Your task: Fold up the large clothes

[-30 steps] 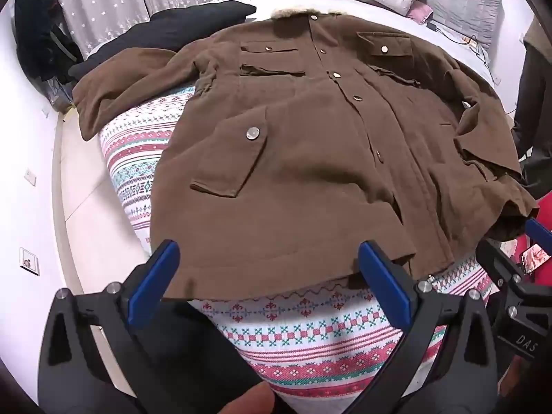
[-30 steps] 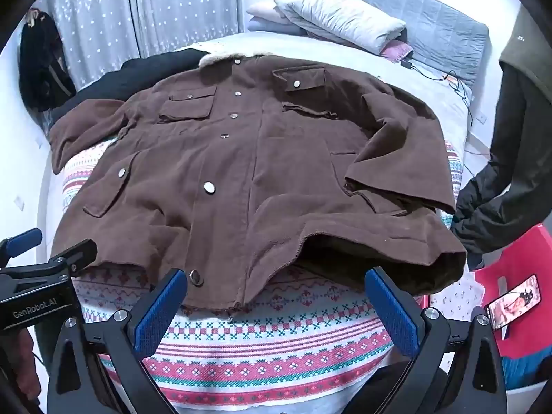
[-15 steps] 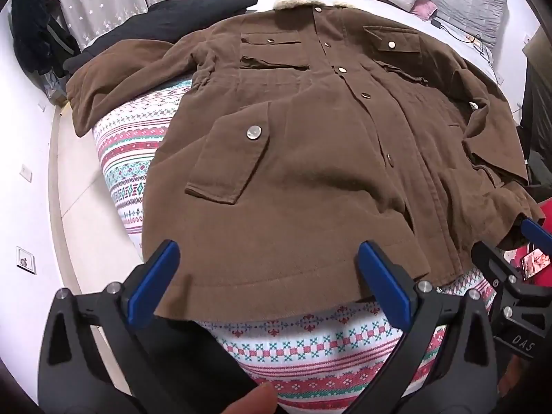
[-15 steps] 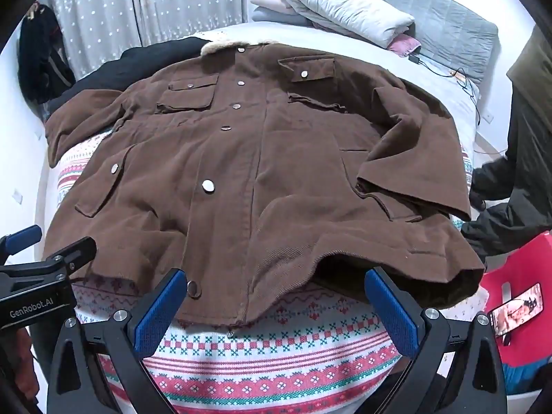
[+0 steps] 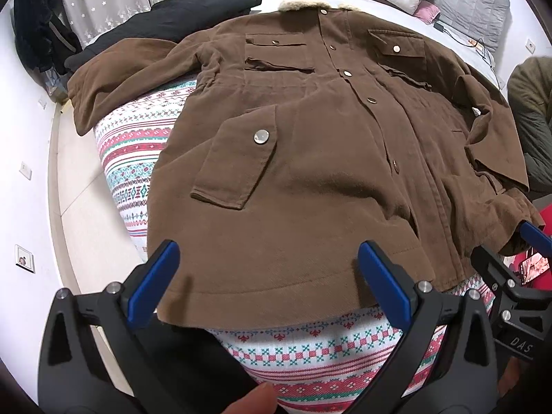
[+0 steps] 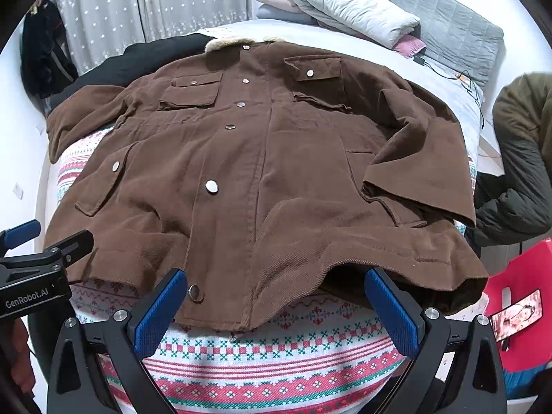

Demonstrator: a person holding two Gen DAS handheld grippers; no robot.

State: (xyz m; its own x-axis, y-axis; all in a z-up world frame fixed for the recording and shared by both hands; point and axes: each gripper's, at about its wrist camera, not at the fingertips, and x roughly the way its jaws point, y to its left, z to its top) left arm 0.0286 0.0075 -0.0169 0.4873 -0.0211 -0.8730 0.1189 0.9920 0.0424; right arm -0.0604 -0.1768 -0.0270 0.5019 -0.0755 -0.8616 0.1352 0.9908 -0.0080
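A large brown coat (image 5: 310,158) with metal snaps and a fleece collar lies front-up on the bed, hem toward me. It also shows in the right wrist view (image 6: 262,172). Its left sleeve (image 5: 114,79) spreads out to the side; the right sleeve (image 6: 424,165) is folded across the body. My left gripper (image 5: 269,279) is open, its blue fingers over the left part of the hem. My right gripper (image 6: 276,310) is open over the hem near the front placket. Neither holds anything.
A patterned blanket (image 6: 276,362) covers the bed. A black garment (image 5: 179,17) lies beyond the coat. Pillows (image 6: 348,7) and a grey quilt sit at the head. A dark green jacket (image 6: 521,158), a red box (image 6: 528,307) and a phone (image 6: 515,314) are at right.
Both grippers have moved forward toward the coat's hem, so the coat looms larger. Both stay open. The coat has not moved.
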